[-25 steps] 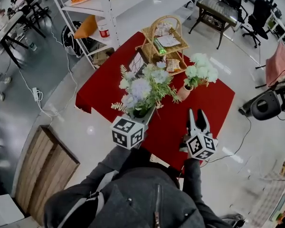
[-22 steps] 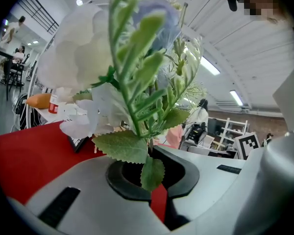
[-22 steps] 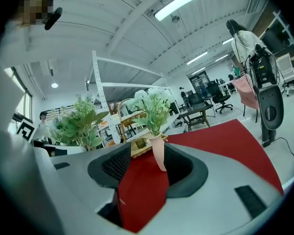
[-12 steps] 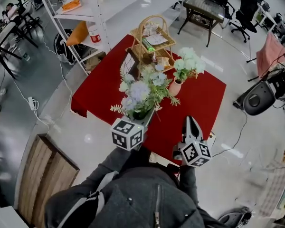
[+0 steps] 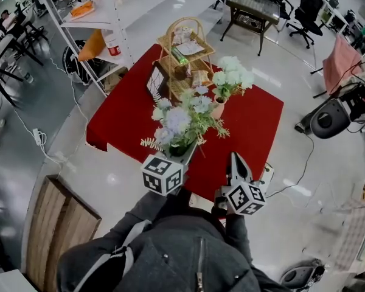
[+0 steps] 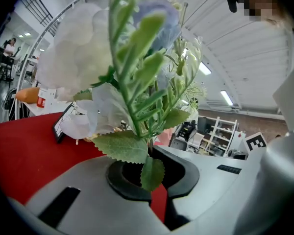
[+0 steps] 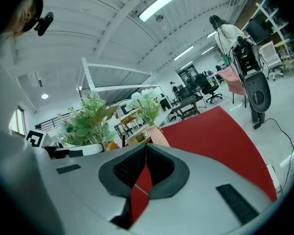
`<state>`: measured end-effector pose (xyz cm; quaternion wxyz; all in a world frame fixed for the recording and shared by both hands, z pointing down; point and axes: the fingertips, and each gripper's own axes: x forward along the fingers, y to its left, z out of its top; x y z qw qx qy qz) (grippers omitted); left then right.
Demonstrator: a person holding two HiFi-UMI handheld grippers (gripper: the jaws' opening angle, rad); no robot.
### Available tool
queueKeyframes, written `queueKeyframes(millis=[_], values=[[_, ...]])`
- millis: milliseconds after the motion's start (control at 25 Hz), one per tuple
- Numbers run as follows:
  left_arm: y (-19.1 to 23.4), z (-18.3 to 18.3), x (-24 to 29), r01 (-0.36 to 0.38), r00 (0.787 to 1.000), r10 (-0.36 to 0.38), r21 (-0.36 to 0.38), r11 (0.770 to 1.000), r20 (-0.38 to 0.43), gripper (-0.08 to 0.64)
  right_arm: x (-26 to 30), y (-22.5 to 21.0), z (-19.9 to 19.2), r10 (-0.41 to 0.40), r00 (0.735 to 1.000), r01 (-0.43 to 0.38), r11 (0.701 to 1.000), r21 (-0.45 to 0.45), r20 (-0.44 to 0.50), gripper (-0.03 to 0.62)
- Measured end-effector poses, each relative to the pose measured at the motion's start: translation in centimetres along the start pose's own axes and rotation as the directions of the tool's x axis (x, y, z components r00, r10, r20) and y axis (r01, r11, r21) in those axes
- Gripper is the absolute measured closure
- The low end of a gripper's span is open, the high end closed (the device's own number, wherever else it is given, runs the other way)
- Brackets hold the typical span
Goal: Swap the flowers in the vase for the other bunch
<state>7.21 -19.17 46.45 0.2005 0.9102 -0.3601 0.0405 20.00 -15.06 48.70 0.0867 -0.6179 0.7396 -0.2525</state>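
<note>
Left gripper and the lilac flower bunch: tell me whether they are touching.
Touching. In the left gripper view, the left gripper has its jaws closed around the stems of the flower bunch, with a leaf hanging over the dark pads.

We record: counter cloth (image 5: 125,111) matt red fabric; rack (image 5: 180,41) woven wicker; floor (image 5: 73,151) glossy, reflective; bunch (image 5: 179,121) leaves matt, cloth-like; vase (image 5: 218,107) smooth, matt, clay-coloured.

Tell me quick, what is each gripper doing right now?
Left gripper: jaws closed on the mixed flower bunch.
Right gripper: jaws closed, holding nothing.
</note>
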Motion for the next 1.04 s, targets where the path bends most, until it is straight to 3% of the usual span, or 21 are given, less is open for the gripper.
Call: queueKeyframes(millis=[1040], values=[[-1.0,-1.6,-2.2,-0.01,1.0,0.01,0.011,1.0,-0.02,0.537,-2.0,1.7,-2.5,0.052,0.998,-0.052,0.999,0.004,-0.037,0.58]])
